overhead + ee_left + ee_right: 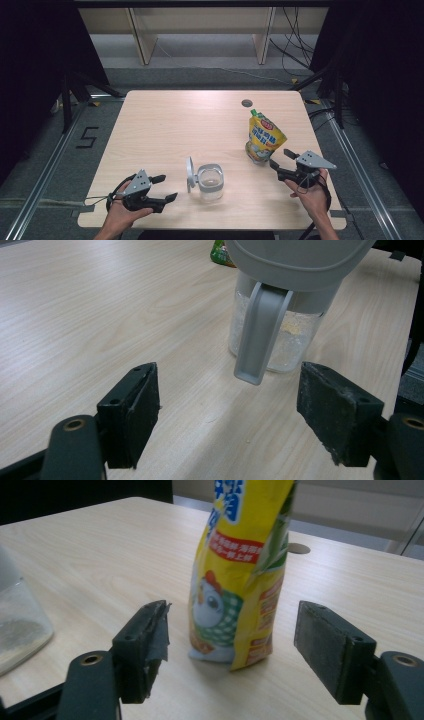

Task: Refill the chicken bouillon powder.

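A yellow stand-up pouch (263, 136) with a green cap stands upright on the right half of the wooden table (165, 125). My right gripper (281, 158) is open just in front of it, jaws wide, not touching the pouch (239, 580). A clear jar (210, 182) with some pale powder sits at the front centre, its grey lid (190, 174) flipped up on the left side. My left gripper (165, 187) rests open at the front left, pointing at the jar (272, 340); the lid's grey tab (257, 335) hangs down in front of the jaws.
A round cable hole (247, 103) lies near the table's far edge. Wooden shelf legs (142, 40) and cables (295, 50) stand on the floor behind the table. A "5" mark (88, 137) is taped on the floor at left.
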`<state>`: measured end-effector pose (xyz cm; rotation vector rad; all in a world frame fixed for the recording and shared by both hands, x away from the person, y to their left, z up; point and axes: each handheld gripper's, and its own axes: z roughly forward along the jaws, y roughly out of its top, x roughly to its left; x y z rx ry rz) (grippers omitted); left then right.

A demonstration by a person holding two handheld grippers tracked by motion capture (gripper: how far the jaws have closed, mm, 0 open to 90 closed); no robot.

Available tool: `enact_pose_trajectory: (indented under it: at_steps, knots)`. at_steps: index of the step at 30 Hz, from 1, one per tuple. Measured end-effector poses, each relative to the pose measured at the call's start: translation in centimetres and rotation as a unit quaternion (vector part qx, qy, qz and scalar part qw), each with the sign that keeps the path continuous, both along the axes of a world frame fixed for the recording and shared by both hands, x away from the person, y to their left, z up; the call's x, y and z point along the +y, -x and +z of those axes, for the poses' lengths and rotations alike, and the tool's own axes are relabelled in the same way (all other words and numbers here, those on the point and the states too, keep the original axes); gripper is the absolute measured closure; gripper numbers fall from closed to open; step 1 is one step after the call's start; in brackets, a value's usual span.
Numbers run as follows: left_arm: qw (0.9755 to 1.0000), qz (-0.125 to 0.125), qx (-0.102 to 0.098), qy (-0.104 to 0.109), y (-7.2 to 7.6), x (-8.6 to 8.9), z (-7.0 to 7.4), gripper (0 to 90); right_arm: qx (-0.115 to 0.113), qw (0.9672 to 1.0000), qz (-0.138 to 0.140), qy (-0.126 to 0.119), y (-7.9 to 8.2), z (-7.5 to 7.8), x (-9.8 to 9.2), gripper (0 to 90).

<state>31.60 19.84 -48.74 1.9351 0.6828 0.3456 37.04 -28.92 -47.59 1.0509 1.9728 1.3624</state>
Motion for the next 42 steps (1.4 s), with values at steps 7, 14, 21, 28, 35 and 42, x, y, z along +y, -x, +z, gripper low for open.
enact_pose_trajectory:
  at_steps: [7, 14, 21, 28, 35, 42]
  knots:
    - [1.0000, 0.003, -0.002, -0.003, 0.0, 0.1, -0.2, 24.6, -0.004, 0.9997, -0.013, -0.021, -1.7, -0.7, 0.1, 17.2]
    - [1.0000, -0.001, -0.003, -0.004, -0.1, -0.1, -0.2, 24.6, -0.013, 0.9998, 0.000, -0.012, -3.2, -1.2, 1.2, 15.8]
    - [1.0000, -0.004, 0.002, -0.008, -0.3, -0.3, -0.2, 24.6, -0.016, 0.9996, 0.015, -0.019, -4.3, -1.9, 1.9, 15.9]
    - [0.9999, -0.011, 0.001, -0.012, -0.3, -0.5, -0.3, 24.7, -0.015, 0.9994, 0.001, -0.032, -5.0, -2.5, 2.6, 16.2]
    - [0.9999, -0.015, 0.005, -0.004, -0.4, -0.5, -0.4, 24.7, -0.018, 0.9988, 0.006, -0.044, -5.4, -3.0, 2.7, 17.2]
    - [0.9999, -0.007, 0.010, -0.006, -0.3, -0.6, -0.4, 24.7, -0.013, 0.9994, 0.003, -0.033, -6.1, -3.7, 2.8, 19.4]
